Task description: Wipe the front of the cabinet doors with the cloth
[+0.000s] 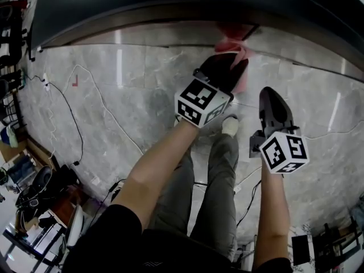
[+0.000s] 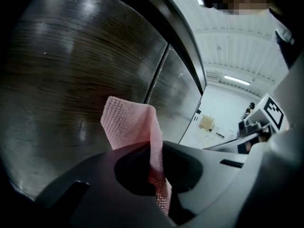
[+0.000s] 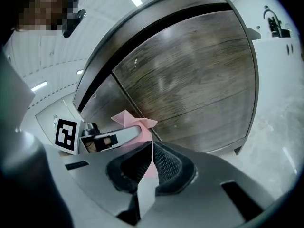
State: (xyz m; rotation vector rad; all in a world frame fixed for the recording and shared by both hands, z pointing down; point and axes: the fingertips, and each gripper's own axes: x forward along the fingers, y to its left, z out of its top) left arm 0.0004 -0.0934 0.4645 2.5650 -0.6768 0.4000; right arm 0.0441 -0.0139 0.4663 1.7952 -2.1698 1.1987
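Pink cloth [image 2: 130,122] is pinched tight in the left gripper [image 2: 156,158], so its loose end can rub the wood door [image 2: 66,65] just ahead. The right gripper [image 3: 151,158] is pressed together, holding nothing, off to the side.

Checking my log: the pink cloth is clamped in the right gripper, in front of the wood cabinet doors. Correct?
No: the pink cloth is clamped in the left gripper, in front of the wood cabinet doors. The left gripper view shows it.
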